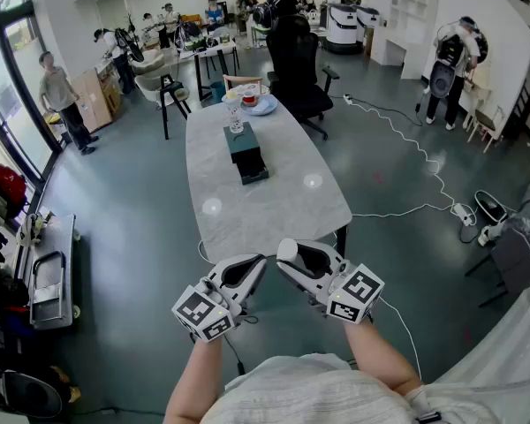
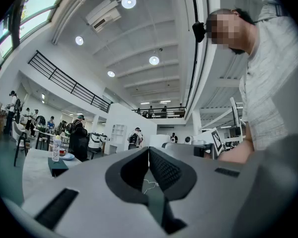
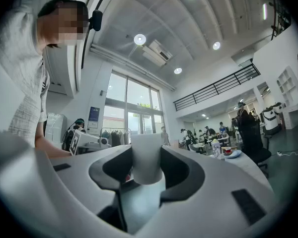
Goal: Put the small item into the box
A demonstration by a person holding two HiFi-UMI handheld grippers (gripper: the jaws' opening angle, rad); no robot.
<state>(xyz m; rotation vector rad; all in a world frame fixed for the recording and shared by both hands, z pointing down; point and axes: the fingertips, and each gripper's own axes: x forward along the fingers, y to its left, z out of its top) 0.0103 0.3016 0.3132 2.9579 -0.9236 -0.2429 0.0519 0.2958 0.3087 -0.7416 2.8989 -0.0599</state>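
A dark teal box (image 1: 246, 153) lies along the middle of the long grey table (image 1: 274, 206), well beyond both grippers; it also shows in the left gripper view (image 2: 57, 165). My right gripper (image 1: 288, 254) hovers over the table's near edge, shut on a small white cylindrical item (image 1: 287, 251). In the right gripper view that white item (image 3: 146, 157) stands upright between the pads of the right gripper (image 3: 146, 163). My left gripper (image 1: 259, 261) sits just left of it, shut with nothing in it; the left gripper (image 2: 149, 158) shows its pads pressed together.
A clear bottle (image 1: 235, 113) and a plate with a red cup (image 1: 258, 102) stand at the table's far end, a black office chair (image 1: 296, 60) behind them. Cables (image 1: 415, 162) run over the floor to the right. Several people stand around the room's edges.
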